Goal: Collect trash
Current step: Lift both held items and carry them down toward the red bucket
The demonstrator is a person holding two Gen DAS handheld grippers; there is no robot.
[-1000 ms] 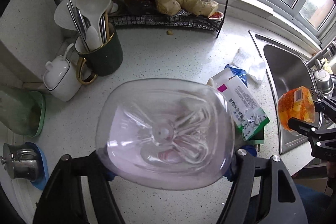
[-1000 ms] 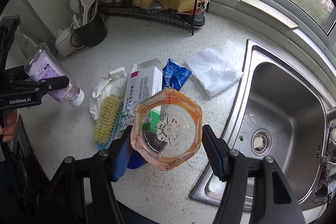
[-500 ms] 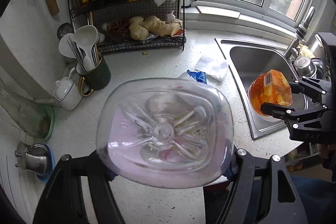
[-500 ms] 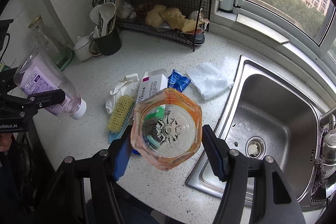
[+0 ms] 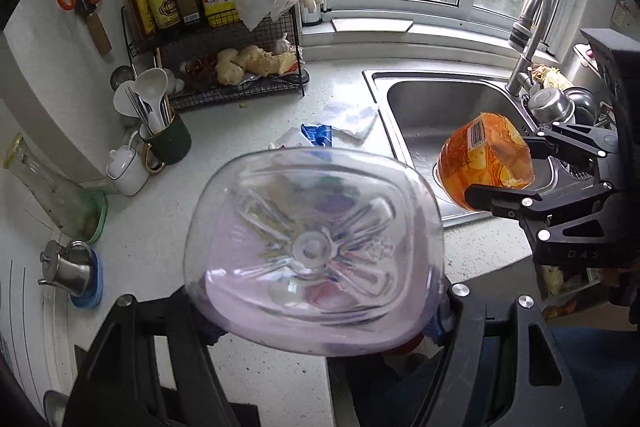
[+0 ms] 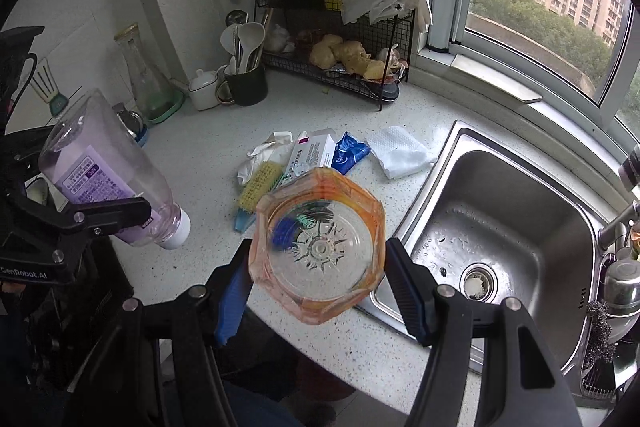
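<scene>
- Left gripper (image 5: 316,307) clamps a clear bottle with a purple label (image 5: 314,251) by its sides, base toward the camera, held above the bench's front edge
- Right gripper (image 6: 320,287) grips an orange-labelled bottle (image 6: 318,247), jaws partway apart on it, above the bench (image 6: 208,147) beside the sink (image 6: 520,227)
- Carton (image 6: 312,155), brush (image 6: 260,187), blue wrapper (image 6: 348,155) and paper towel (image 6: 400,155) lie mid-bench

Both grippers (image 5: 316,311) (image 6: 320,291) clamped — angled down

The left gripper (image 5: 316,307) is clamping a clear bottle (image 5: 314,251) above the tabletop (image 5: 256,131). The right gripper (image 5: 508,171) is holding an orange bottle (image 5: 486,163) over the sink (image 5: 432,107).
</scene>
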